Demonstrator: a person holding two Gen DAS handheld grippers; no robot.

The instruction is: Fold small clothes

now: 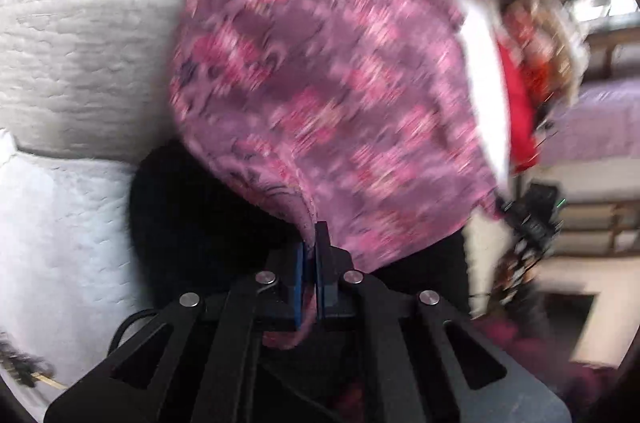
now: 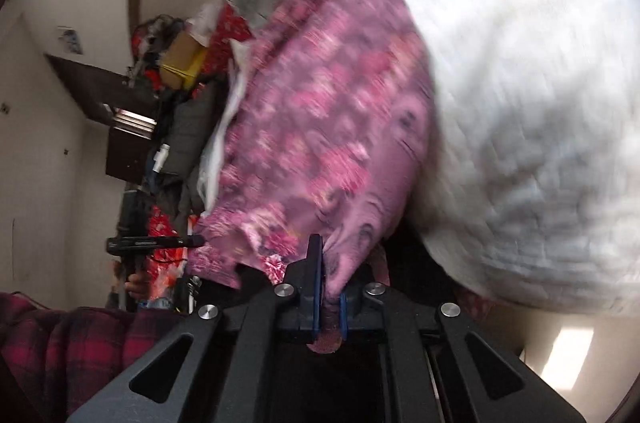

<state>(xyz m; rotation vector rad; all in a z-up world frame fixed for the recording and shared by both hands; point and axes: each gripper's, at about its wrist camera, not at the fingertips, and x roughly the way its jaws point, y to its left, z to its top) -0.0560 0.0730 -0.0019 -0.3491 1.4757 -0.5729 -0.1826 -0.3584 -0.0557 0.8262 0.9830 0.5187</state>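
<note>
Ahead of both grippers hung the pink garment (image 1: pixel 320 83), each corner pinched: left gripper (image 1: pixel 310 251) and right gripper (image 2: pixel 326 275) clamped only thin edges, so a sharp tug could probably slip the cloth free.

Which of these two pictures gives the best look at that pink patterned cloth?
The left wrist view: the pink patterned cloth fills the middle and its hem runs down into the shut left hand-held gripper. The right wrist view shows it narrower, beside white bedding.

No legible text anywhere.
</note>
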